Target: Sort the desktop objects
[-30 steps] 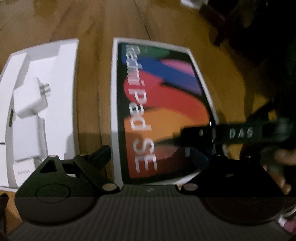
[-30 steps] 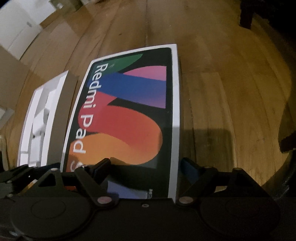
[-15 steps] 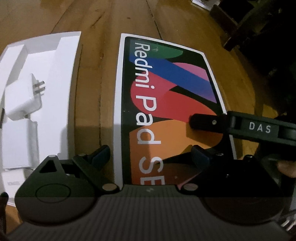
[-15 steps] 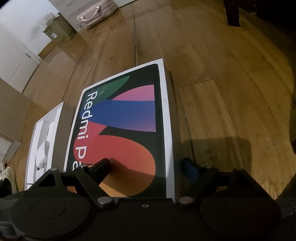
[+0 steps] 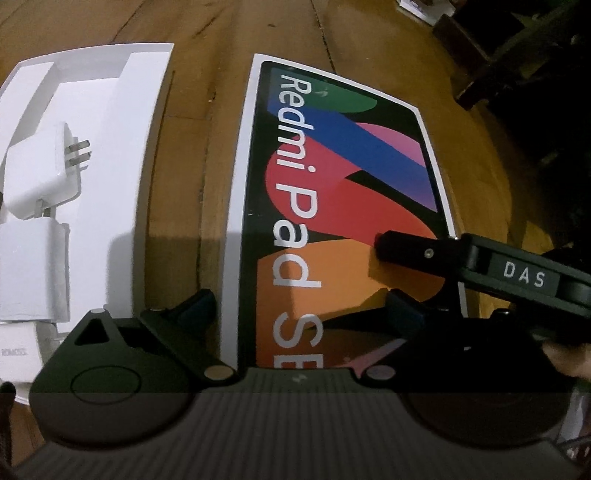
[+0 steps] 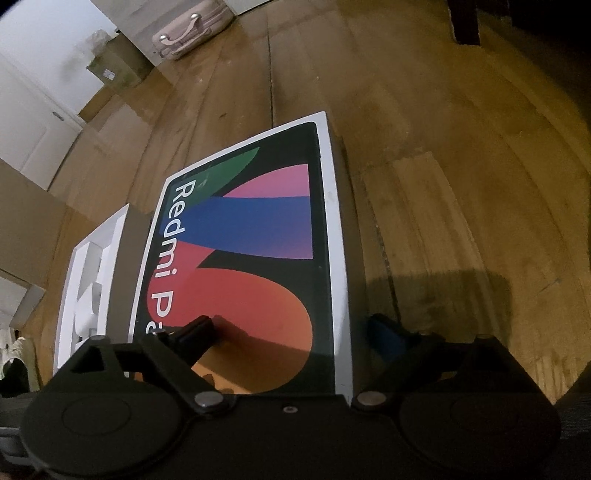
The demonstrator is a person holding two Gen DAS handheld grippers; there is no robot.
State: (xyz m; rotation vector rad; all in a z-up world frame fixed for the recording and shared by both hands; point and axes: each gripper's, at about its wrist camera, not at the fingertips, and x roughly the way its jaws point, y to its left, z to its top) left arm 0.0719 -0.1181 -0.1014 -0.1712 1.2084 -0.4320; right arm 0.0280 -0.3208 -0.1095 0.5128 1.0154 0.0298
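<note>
A Redmi Pad SE box lid (image 5: 343,206) with a colourful print lies flat on the wooden floor; it also shows in the right wrist view (image 6: 251,266). Left of it lies the open white box tray (image 5: 107,155) holding a white charger (image 5: 48,173) and white packets. My left gripper (image 5: 301,302) is open, its fingers straddling the lid's near left edge. My right gripper (image 6: 291,328) is open, with its left finger over the lid and its right finger beyond the lid's right edge. The right gripper's finger (image 5: 413,251) reaches over the lid in the left wrist view.
Wooden floor (image 6: 443,184) stretches right of the lid. A pink suitcase (image 6: 188,29) and cardboard boxes (image 6: 110,66) stand far back by a white wall. Dark furniture legs (image 5: 498,55) stand at the far right.
Both grippers have lowered and come closer to the lid's near end. The right gripper has tilted up, showing more of the room behind. The lid and tray have not moved.
</note>
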